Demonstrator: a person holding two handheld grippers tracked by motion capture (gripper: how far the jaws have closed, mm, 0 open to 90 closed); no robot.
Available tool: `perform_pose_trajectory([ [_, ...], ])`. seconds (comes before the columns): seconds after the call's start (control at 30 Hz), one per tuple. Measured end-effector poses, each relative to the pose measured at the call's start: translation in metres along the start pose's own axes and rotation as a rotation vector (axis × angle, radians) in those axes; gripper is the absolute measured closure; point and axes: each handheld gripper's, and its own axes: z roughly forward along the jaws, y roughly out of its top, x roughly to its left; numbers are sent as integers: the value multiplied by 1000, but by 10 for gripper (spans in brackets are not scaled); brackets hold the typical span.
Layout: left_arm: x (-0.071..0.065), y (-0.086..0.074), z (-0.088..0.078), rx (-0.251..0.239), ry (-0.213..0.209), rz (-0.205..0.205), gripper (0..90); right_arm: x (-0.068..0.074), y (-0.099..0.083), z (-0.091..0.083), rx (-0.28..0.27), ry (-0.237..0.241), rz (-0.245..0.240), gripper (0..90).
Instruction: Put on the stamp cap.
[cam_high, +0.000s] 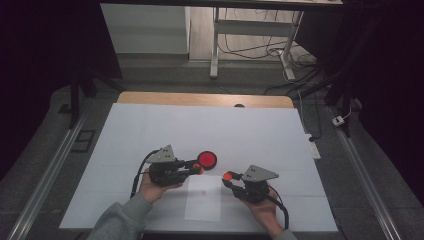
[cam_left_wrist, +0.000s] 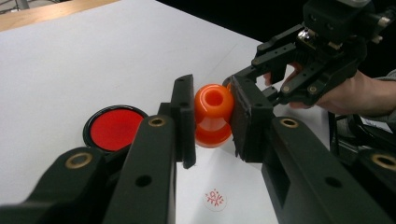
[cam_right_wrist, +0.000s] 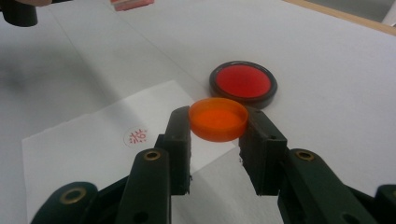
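Note:
My left gripper (cam_left_wrist: 213, 122) is shut on an orange spool-shaped stamp (cam_left_wrist: 213, 112), held just above the table with its hollow end toward the camera. In the high view the left gripper (cam_high: 199, 169) sits left of centre, beside a round red ink pad (cam_high: 207, 159) in a black case. My right gripper (cam_right_wrist: 218, 129) is shut on a shallow orange cap (cam_right_wrist: 218, 118), open side up. From above, the right gripper (cam_high: 228, 176) faces the left one across a small gap. Below both lies a white paper sheet (cam_high: 204, 202) with a red stamp mark (cam_right_wrist: 137, 136).
A white mat (cam_high: 150, 130) covers the table, with a wooden edge (cam_high: 200, 98) at the far side. The ink pad (cam_right_wrist: 243, 82) lies just beyond the cap. A small pinkish object (cam_right_wrist: 130, 3) sits at the far edge of the right gripper view.

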Motion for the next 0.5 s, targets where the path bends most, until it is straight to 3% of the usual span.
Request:
perform_pose_trajectory([
  [0.5, 0, 0, 1, 2, -5, -3, 717, 12, 9, 19, 1, 36, -22, 644],
])
